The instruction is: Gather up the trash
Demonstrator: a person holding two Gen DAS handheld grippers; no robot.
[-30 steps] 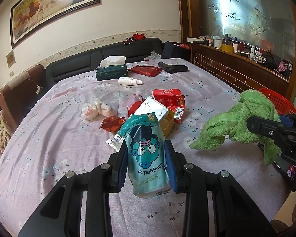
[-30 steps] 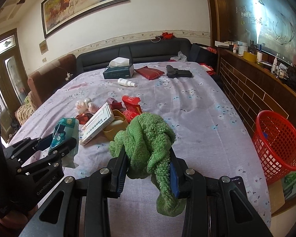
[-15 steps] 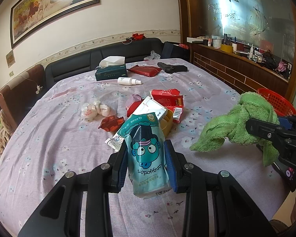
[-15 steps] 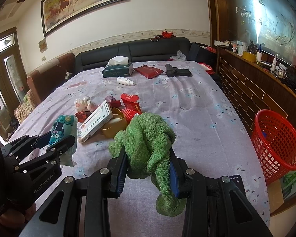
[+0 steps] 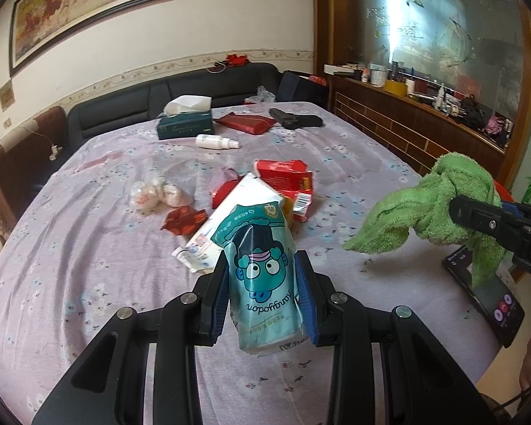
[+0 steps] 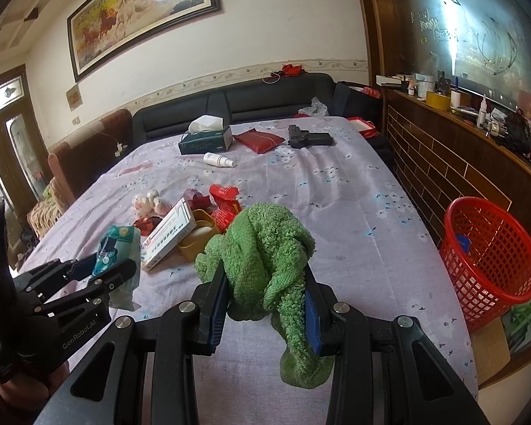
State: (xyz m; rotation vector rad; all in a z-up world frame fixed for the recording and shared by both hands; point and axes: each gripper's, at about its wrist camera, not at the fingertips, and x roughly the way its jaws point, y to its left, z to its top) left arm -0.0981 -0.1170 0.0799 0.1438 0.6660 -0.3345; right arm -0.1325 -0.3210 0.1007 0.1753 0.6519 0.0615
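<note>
My left gripper (image 5: 263,276) is shut on a teal cartoon-printed packet (image 5: 262,265), held above the table; it also shows at the left of the right wrist view as the same left gripper (image 6: 104,269) with the packet (image 6: 118,244). My right gripper (image 6: 265,283) is shut on a crumpled green towel (image 6: 265,248), which hangs from the jaws; in the left wrist view the towel (image 5: 432,205) is at the right. On the purple floral tablecloth (image 5: 88,248) lies a pile of trash: a white box (image 6: 168,235), red wrappers (image 5: 285,177), a yellow cup (image 6: 198,239) and a white wad (image 5: 152,193).
A red mesh basket (image 6: 488,258) stands on the floor right of the table. Far back lie a tissue box (image 6: 205,140), a white spray bottle (image 6: 217,159), a red pouch (image 6: 258,140) and a black pistol-shaped object (image 6: 308,138). A phone (image 5: 488,297) lies near the right edge.
</note>
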